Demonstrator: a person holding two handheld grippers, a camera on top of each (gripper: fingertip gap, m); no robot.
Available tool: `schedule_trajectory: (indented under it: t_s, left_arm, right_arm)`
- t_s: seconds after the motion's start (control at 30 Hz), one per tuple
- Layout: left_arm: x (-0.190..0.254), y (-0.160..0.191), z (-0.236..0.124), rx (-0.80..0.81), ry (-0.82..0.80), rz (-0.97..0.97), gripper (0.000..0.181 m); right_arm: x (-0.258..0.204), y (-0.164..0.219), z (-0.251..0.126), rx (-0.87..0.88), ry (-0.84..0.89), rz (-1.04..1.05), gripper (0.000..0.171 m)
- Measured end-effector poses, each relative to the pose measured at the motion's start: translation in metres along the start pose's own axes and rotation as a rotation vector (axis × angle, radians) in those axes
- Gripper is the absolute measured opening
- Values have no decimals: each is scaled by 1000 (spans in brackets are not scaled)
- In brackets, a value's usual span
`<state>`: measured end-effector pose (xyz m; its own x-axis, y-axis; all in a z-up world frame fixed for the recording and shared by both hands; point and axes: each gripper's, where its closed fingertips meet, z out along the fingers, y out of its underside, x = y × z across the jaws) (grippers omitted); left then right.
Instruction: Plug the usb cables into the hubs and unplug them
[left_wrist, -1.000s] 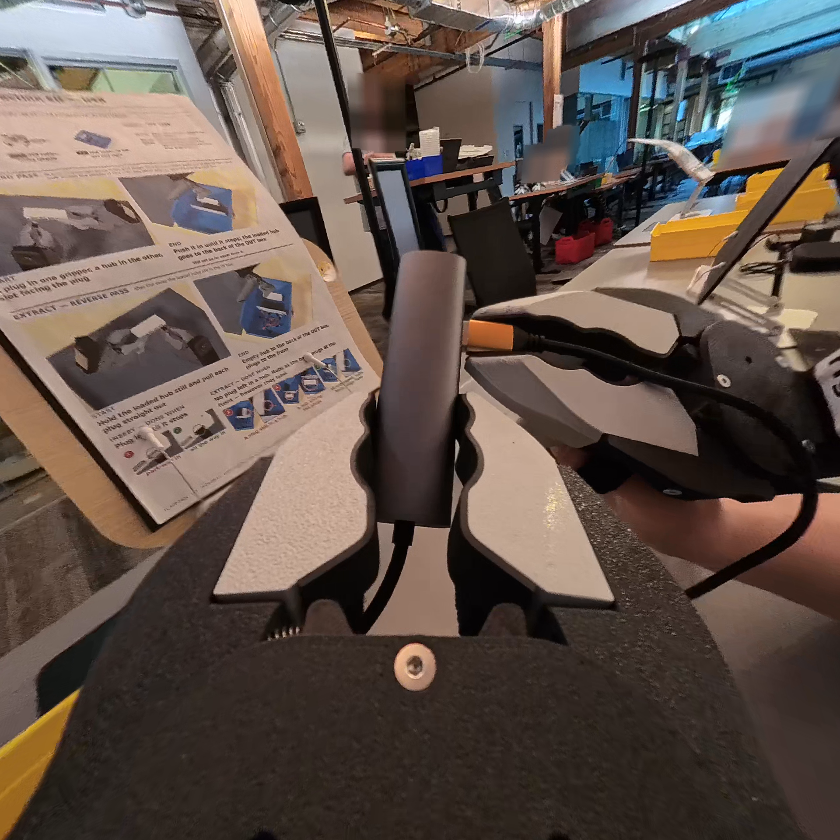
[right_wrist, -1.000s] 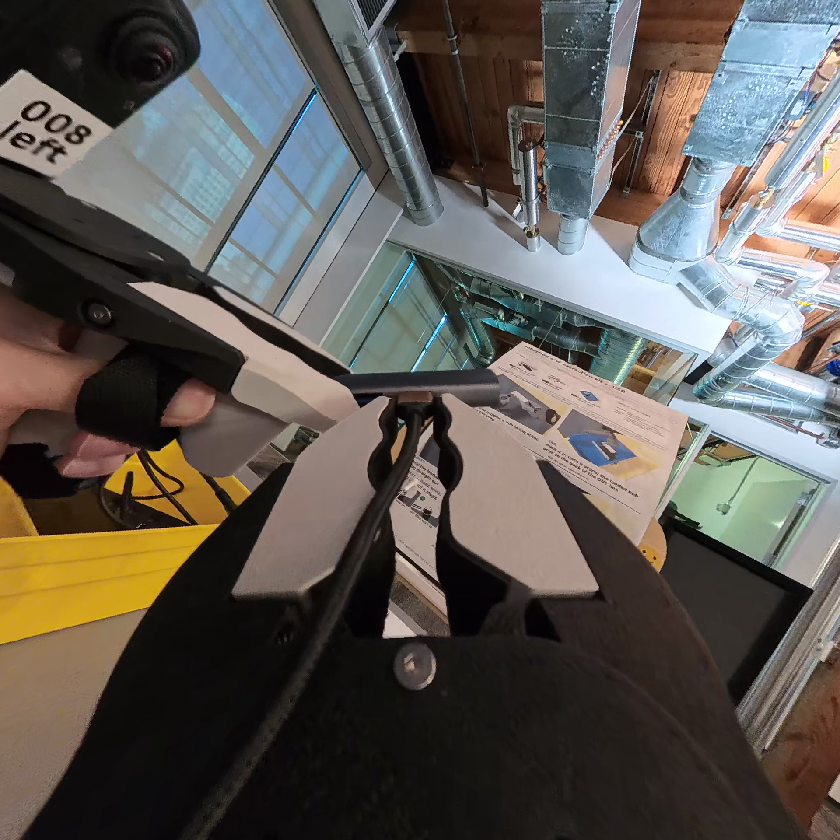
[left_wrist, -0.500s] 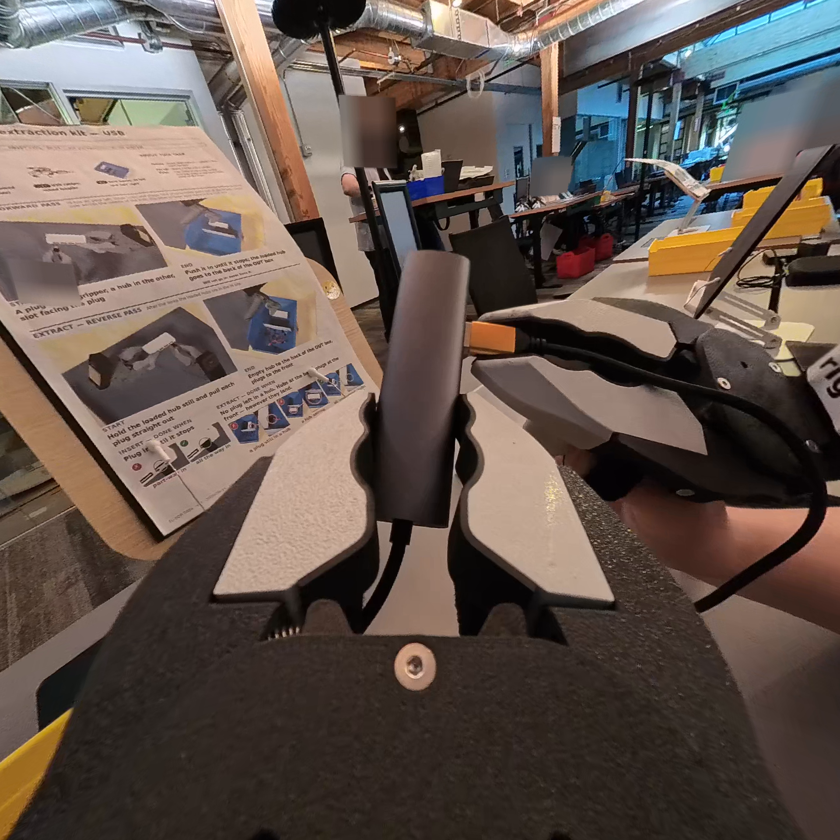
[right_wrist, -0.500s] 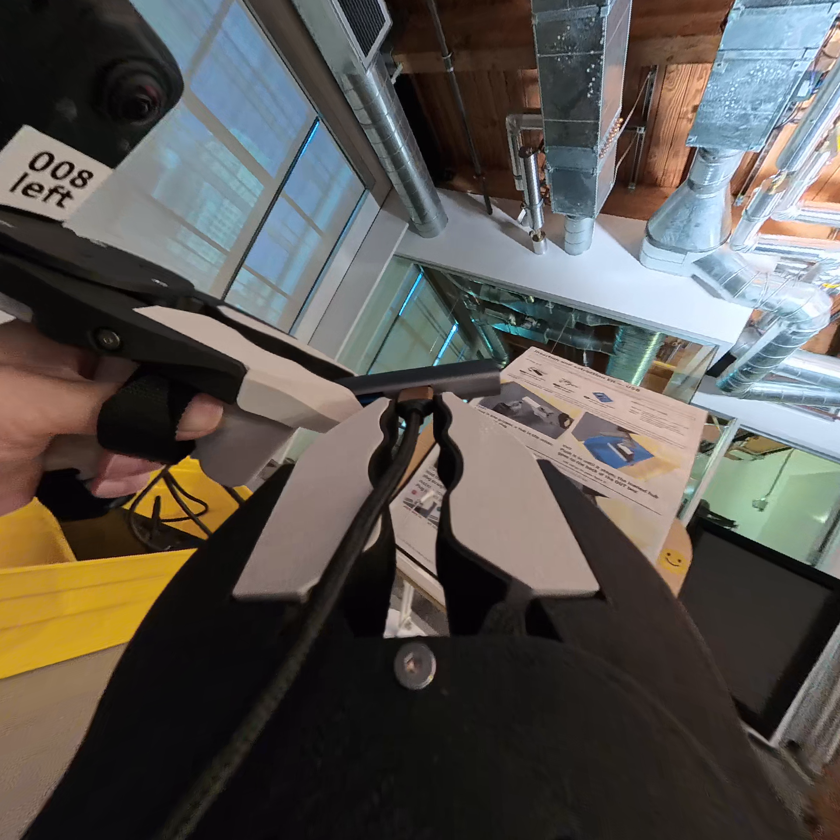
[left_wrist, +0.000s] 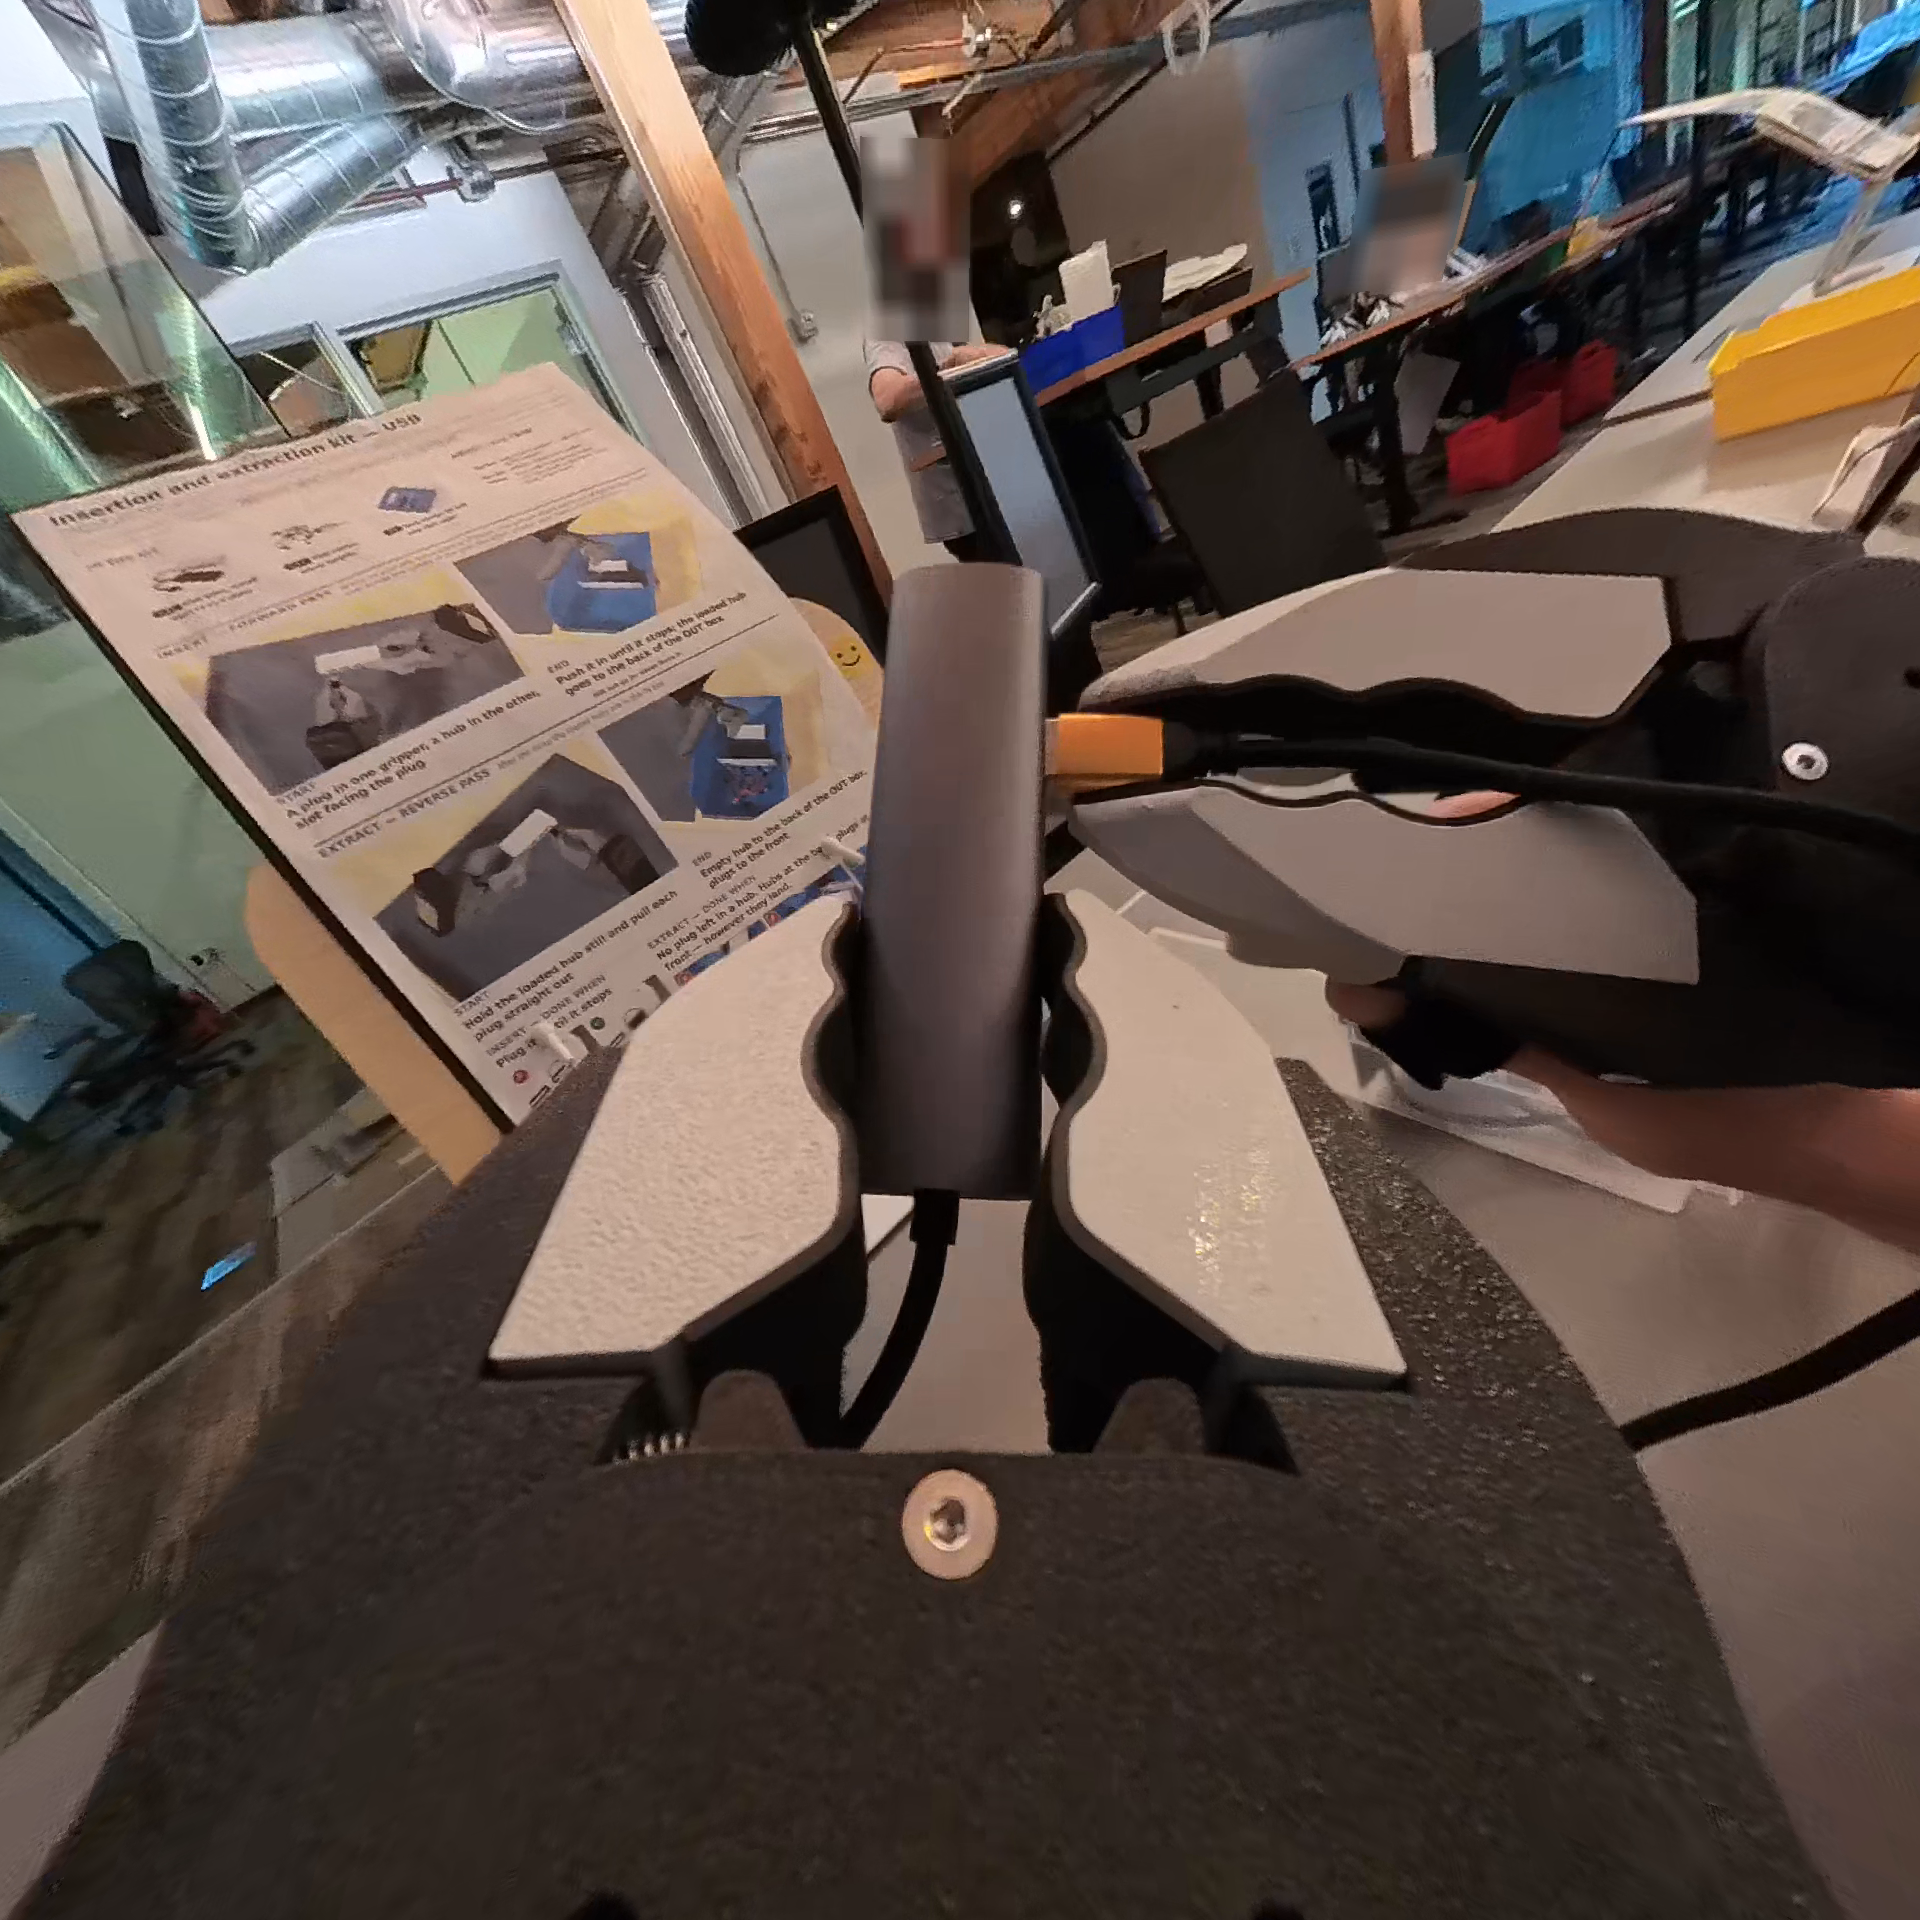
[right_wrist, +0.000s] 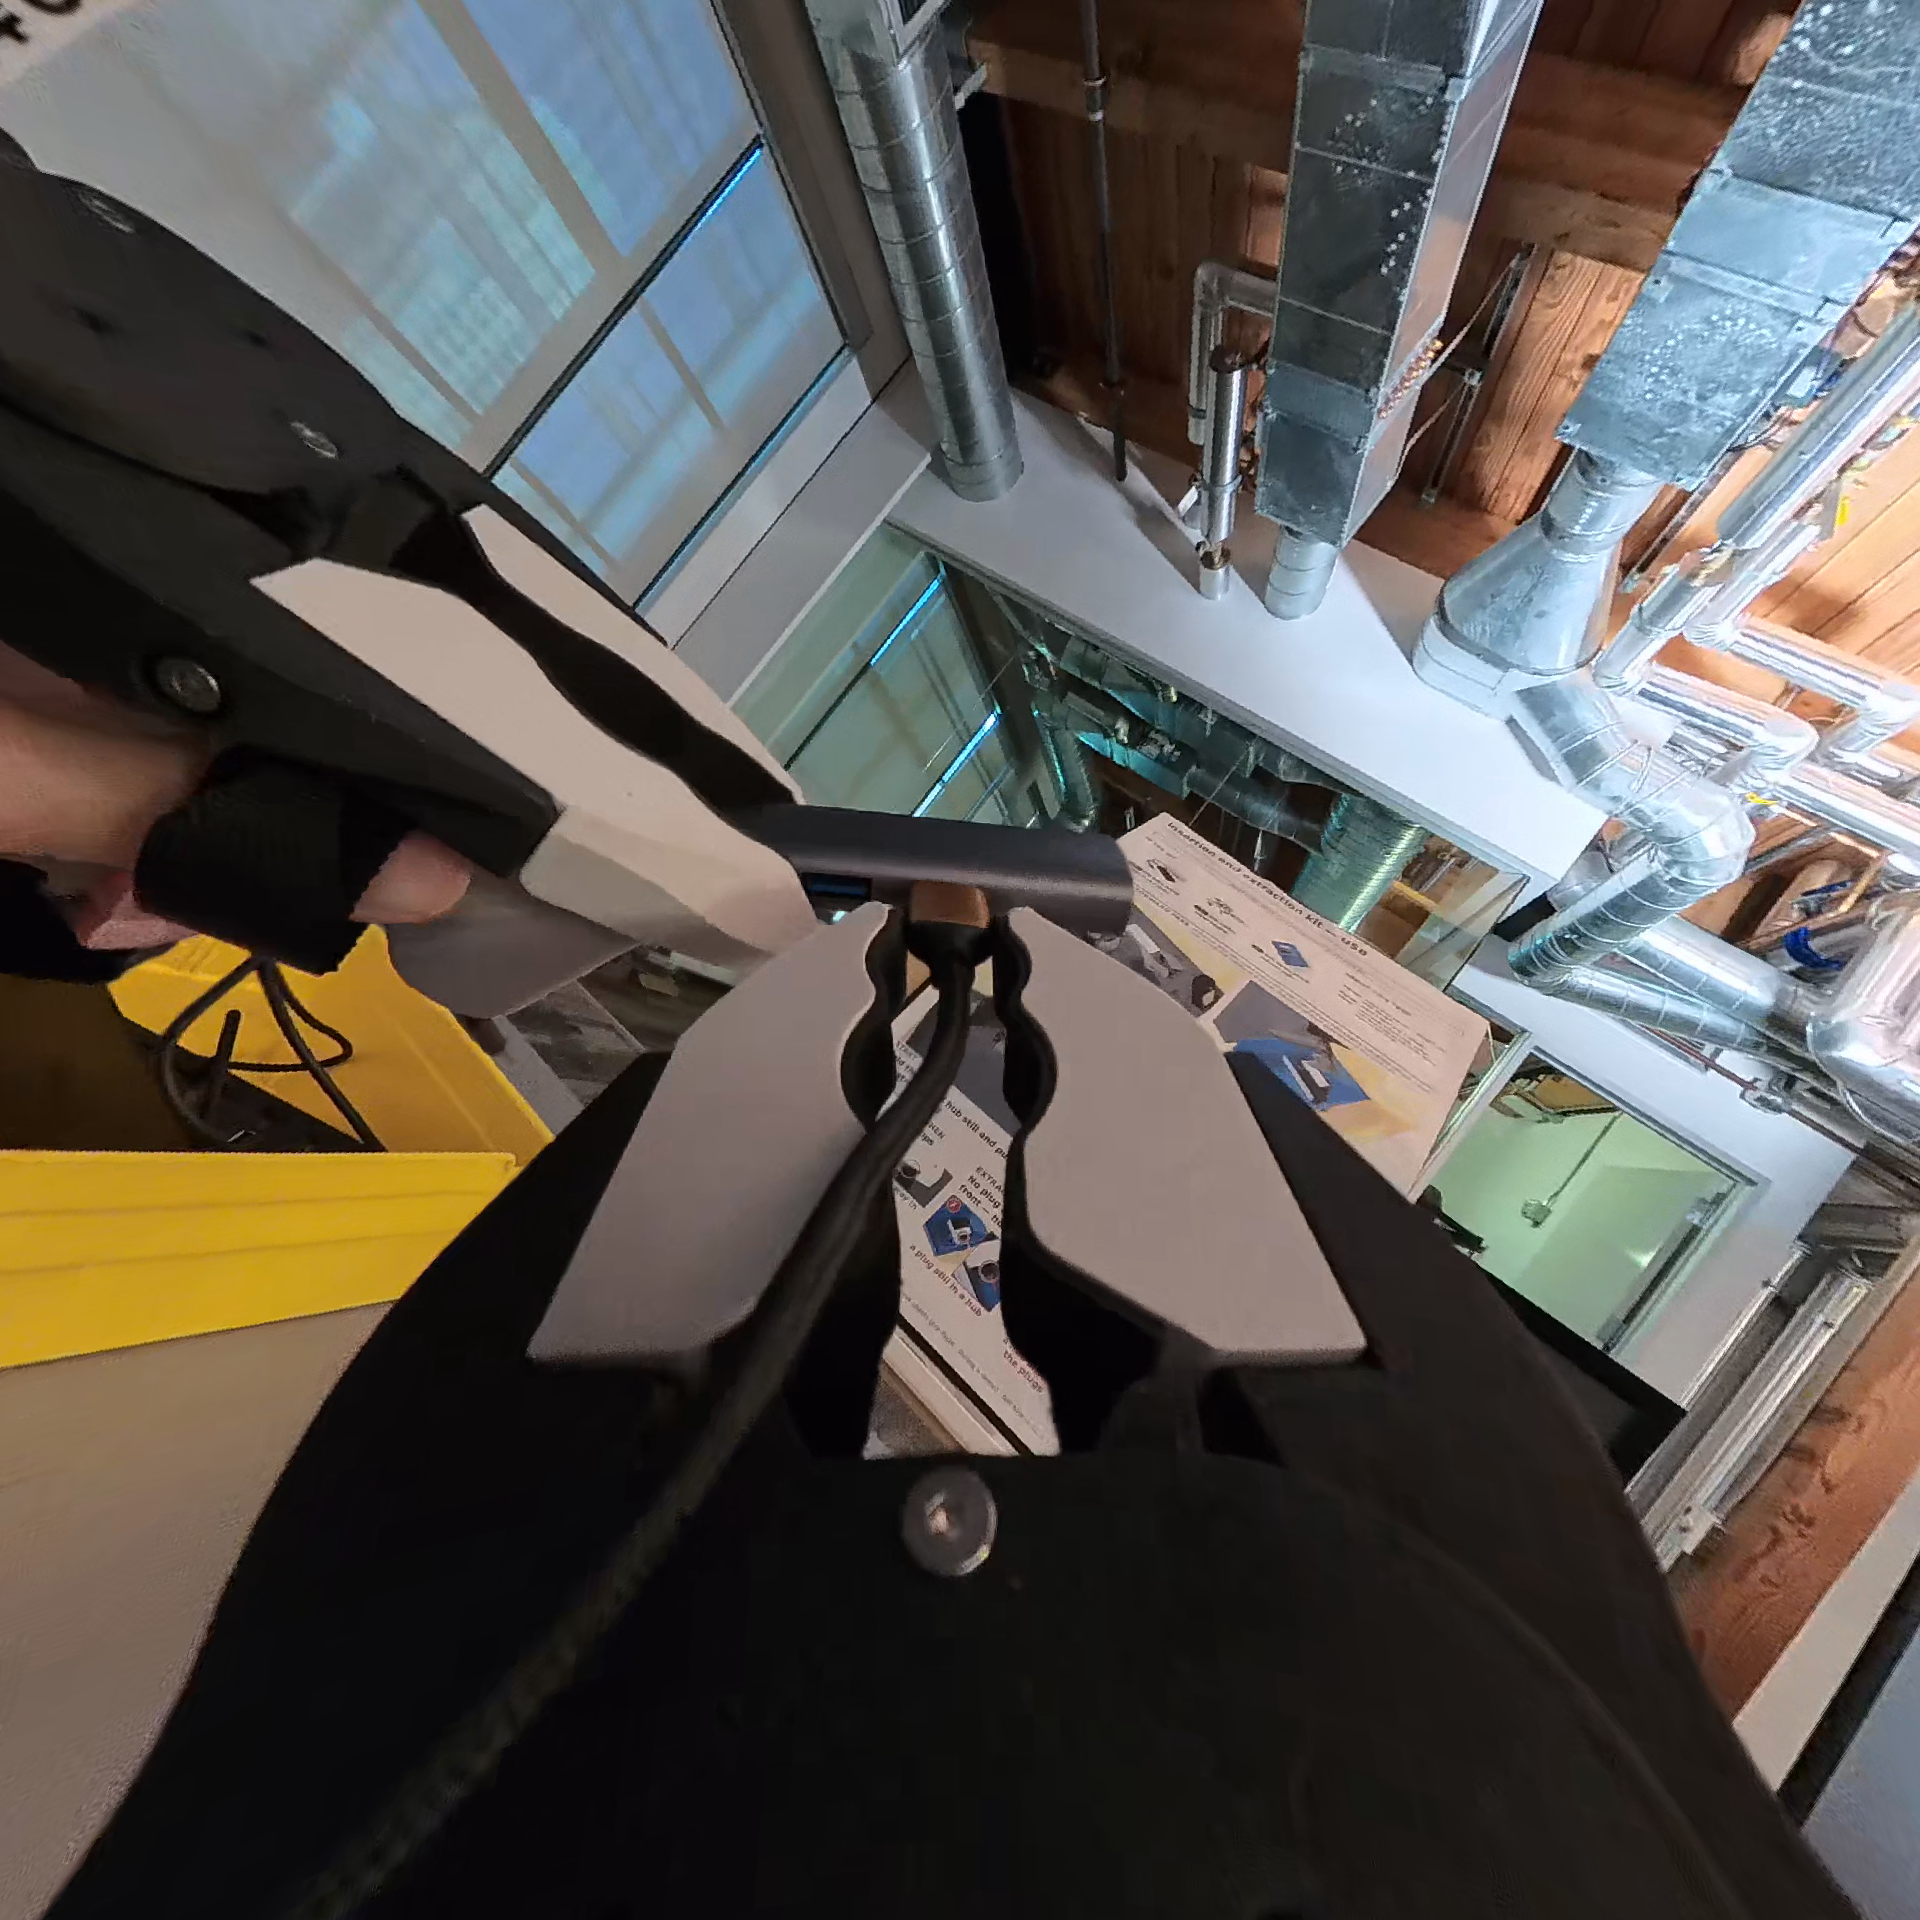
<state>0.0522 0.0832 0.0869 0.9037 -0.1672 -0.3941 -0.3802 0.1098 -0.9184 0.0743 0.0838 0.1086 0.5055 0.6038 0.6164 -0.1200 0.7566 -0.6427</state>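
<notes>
My left gripper (left_wrist: 951, 925) is shut on a dark grey USB hub (left_wrist: 961, 831) and holds it upright in the air, its cable hanging down between the fingers. My right gripper (right_wrist: 940, 920) is shut on an orange USB plug (right_wrist: 943, 906) with a black cable (right_wrist: 831, 1195). In the left wrist view the orange plug (left_wrist: 1110, 746) sits against the hub's right side, at a port. In the right wrist view the hub (right_wrist: 956, 852) lies across the fingertips with a blue port (right_wrist: 840, 886) showing beside the plug.
An instruction poster (left_wrist: 436, 748) on a wooden board stands behind the hub. A yellow bin (right_wrist: 239, 1195) with cables sits on the table at the left of the right wrist view. Desks, chairs and a person stand farther back.
Both grippers have tilted and shifted together, so the background has moved. The hub and the plug stay gripped and pressed together. A blue port now shows beside the plug in the right wrist view.
</notes>
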Motion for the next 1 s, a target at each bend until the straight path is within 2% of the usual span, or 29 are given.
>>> schedule_trajectory:
  t_s: [0.17,0.37,0.67,1.0]
  left_arm:
    - [2,6,1,-36,35,0,32]
    - [2,2,0,-13,30,11,32]
    - [1,0,2,31,43,-73,33]
    - [1,-4,-3,24,49,-37,34]
  right_arm:
    - [-3,3,2,-53,-17,-26,16]
    - [-2,4,3,-73,-58,112,16]
    - [-1,1,2,-83,4,24,16]
    - [-1,-6,1,-75,24,-12,16]
